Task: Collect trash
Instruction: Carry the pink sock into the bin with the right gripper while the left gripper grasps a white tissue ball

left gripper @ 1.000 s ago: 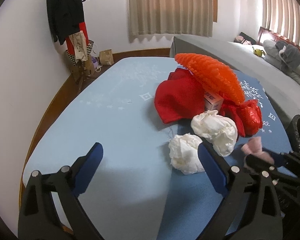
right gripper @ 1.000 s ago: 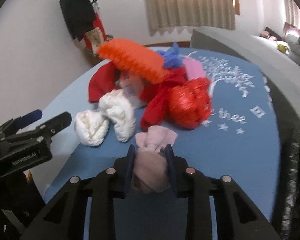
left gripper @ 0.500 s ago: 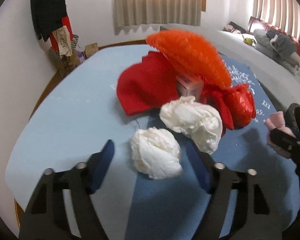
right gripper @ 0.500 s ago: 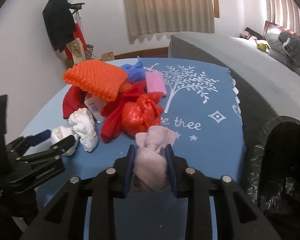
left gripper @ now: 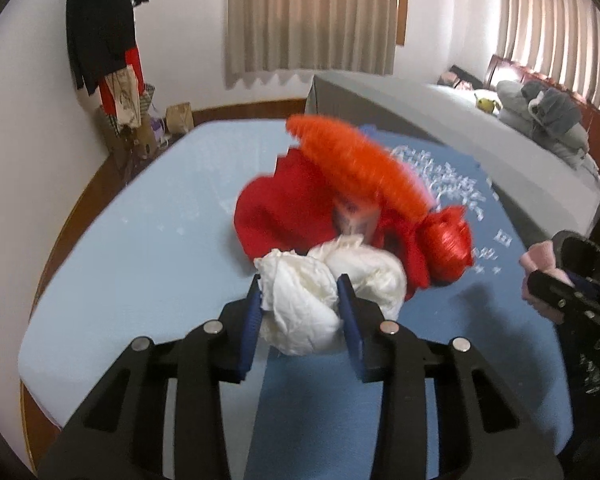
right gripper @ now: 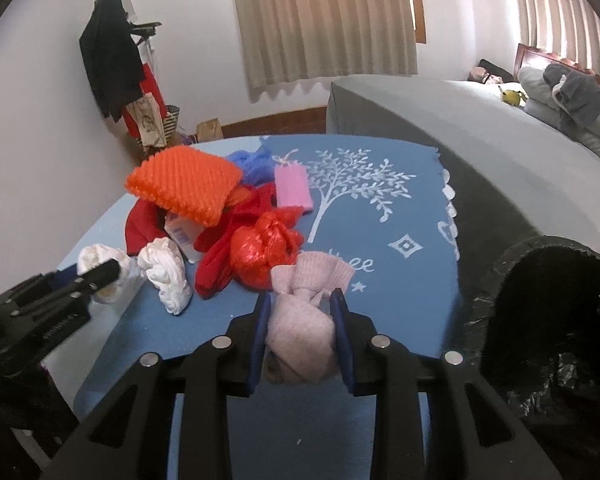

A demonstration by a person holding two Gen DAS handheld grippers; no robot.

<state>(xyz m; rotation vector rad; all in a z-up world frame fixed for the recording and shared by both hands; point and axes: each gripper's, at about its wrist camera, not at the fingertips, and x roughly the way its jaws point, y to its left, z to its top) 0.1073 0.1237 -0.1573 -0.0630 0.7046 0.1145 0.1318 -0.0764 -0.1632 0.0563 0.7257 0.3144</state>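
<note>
Both tongs tilt downward over blue surface (right gripper: 400,216). Left tongs (left gripper: 300,300) just closing, pads now pinching white paper wad (left gripper: 300,312) beside red trash pile (left gripper: 292,212). Right tongs (right gripper: 300,316) clamp pink cloth bundle (right gripper: 300,320). Only right view shows black trash bag (right gripper: 548,320) at surface edge; grey bed (right gripper: 480,128), curtains (right gripper: 324,20) behind

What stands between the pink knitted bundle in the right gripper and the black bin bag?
Nothing visible. The pink knitted bundle sits clamped in the right gripper; only bare blue tablecloth lies between it and the open black bin bag at the table's right edge.
</note>
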